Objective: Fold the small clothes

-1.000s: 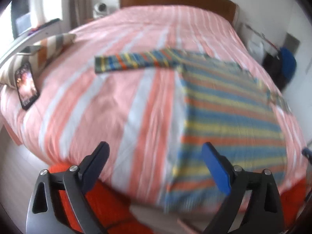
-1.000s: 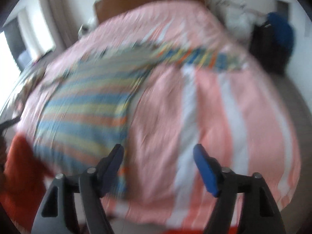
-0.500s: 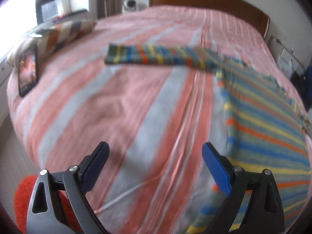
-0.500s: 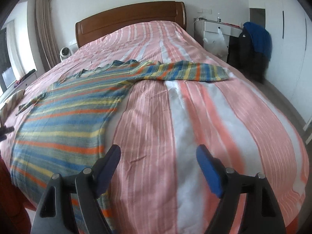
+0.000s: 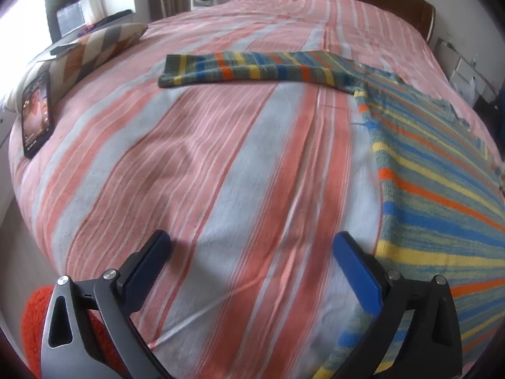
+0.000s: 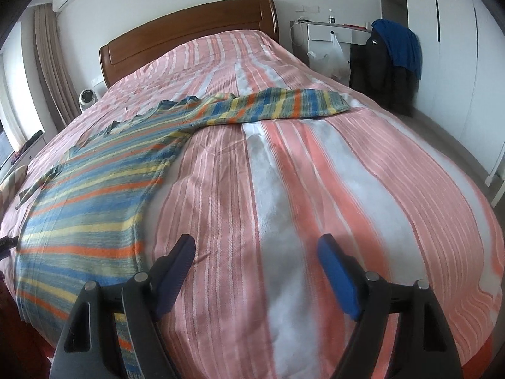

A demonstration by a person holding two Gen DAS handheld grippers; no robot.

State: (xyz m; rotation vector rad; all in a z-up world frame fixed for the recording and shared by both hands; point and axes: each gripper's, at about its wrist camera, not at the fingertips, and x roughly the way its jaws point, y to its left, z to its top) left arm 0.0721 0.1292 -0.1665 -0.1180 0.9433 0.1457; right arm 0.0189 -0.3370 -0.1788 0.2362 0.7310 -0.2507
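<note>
**Striped sweater spread on the bed, both tongs wide and empty**

A striped sweater (image 5: 435,170) lay flat on the bed (image 5: 221,164), its body running down toward the near edge and hanging a little over it. One sleeve (image 5: 252,69) stretched straight out sideways across the pink, white and orange bedspread, and in the right wrist view the other sleeve (image 6: 284,104) reached out the opposite way (both sleeves lay unfolded).

The left gripper (image 5: 252,252) hovered above the bedspread just beside the sweater's side edge, its jaws spread wide with only bedding showing between them; they had just been opening further. Its blue right-hand finger (image 5: 356,271) stood next to the sweater's hem, though whether it touched the knit could not be told.

The right gripper (image 6: 255,259) hung over the bedspread on the sweater's other side, jaws likewise held apart and pinching nothing. Its dark left-hand finger (image 6: 176,262) sat close to the sweater's edge.

A patterned pillow (image 5: 94,47) rested at the bed's far left side with a phone (image 5: 36,113) leaning against it, screen lit. A wooden headboard (image 6: 189,34) closed off the far end, and a chair draped with dark and blue clothing (image 6: 391,50) stood by the wall.
</note>
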